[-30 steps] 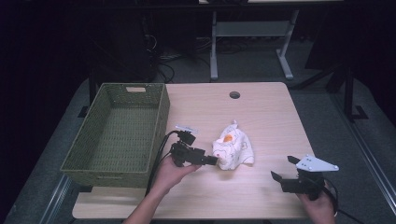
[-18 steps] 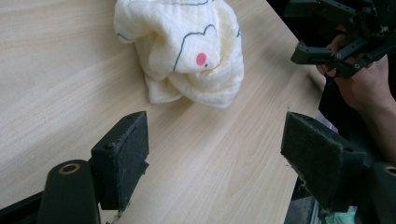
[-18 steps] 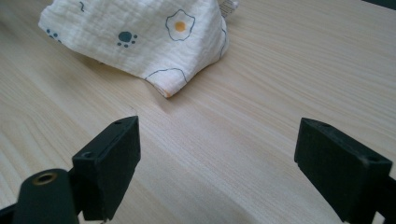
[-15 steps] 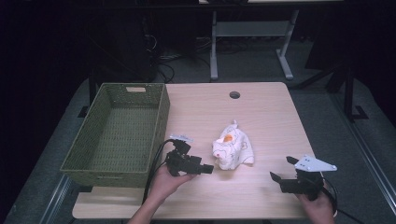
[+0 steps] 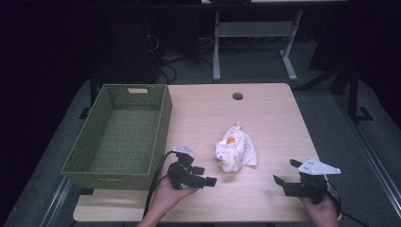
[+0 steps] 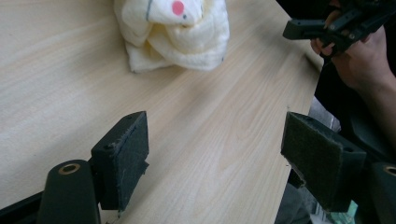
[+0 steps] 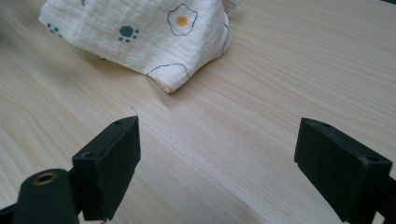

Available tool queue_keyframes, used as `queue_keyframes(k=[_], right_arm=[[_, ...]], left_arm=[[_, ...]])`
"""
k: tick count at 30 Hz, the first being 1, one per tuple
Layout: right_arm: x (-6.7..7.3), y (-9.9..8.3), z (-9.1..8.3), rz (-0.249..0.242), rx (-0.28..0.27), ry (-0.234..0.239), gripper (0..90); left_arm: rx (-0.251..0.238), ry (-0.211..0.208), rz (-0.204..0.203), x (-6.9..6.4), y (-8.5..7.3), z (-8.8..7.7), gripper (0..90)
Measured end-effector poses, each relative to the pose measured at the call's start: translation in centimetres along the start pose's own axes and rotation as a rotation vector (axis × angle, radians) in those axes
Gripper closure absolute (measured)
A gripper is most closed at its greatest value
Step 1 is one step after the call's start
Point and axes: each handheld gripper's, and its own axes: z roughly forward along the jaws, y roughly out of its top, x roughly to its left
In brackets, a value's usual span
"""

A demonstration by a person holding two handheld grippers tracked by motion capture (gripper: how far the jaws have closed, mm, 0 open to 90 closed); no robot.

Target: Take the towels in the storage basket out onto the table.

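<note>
Left gripper (image 5: pixel 204 179), jaws open and empty, is pulled back from the crumpled cloth (image 5: pixel 235 152) toward the table edge; right gripper (image 5: pixel 286 181) is held open, so no grasp is started yet.

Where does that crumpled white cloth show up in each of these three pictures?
High view: cloth mid-table, right of the basket.
Left gripper view: cloth at top centre.
Right gripper view: cloth at top left.
Shared landmark: the wooden table.

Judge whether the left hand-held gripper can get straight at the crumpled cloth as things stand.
Probably yes. The left hand-held gripper stands open and points toward the cloth, with bare table between them. The basket sits off to its other side.
</note>
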Motion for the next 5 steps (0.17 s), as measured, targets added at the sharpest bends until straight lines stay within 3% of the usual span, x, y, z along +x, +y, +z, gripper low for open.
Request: queue_keyframes(k=[5], right_arm=[[-0.01,-0.26,-0.18,0.002,-0.007,0.000,14.1]], left_arm=[[0.011,-0.005,0.004,-0.01,-0.44,0.26,22.6]])
